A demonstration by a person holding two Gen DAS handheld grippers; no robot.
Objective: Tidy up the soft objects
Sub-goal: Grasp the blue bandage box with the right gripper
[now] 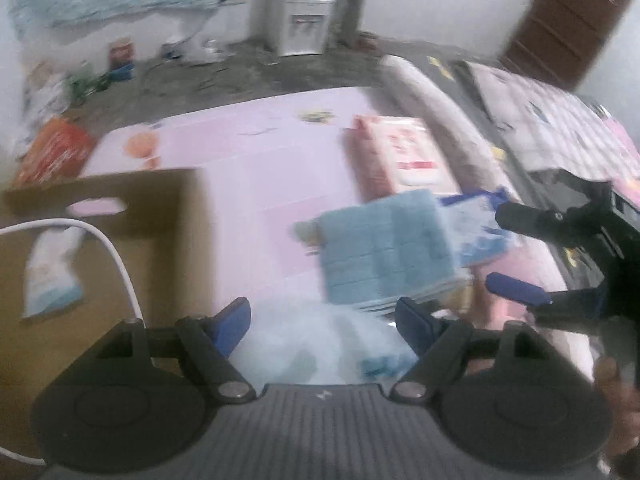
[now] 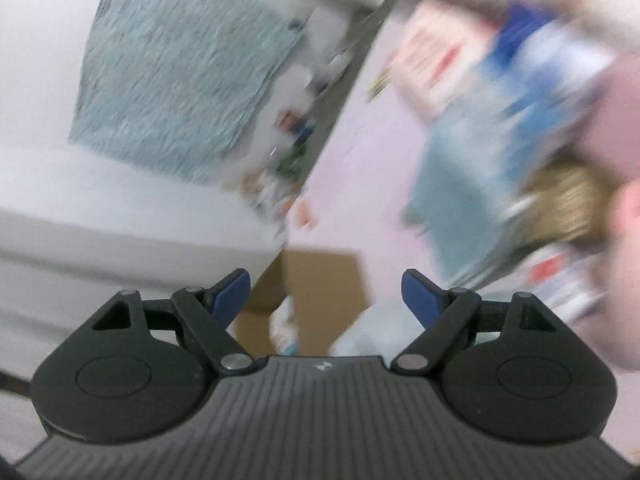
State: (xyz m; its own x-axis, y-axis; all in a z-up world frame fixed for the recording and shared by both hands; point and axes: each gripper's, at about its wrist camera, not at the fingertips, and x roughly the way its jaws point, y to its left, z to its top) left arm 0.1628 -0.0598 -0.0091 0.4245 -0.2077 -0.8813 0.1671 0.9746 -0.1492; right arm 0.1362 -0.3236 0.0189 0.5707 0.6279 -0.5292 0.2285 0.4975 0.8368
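Observation:
In the left wrist view my left gripper is open over a blurred whitish plastic bag, and its pads do not press on the bag. A folded blue towel lies on the pink mat, on top of a blue-and-white pack. Behind them lies a pink-and-white pack. My right gripper stands open beside the towel's right edge. In the right wrist view the right gripper is open and empty, with the towel ahead on the right.
An open cardboard box at the left holds a white packet; a white cable crosses it. An orange bag, a water dispenser and a rolled blanket ring the mat. A tan fuzzy thing lies right of the towel.

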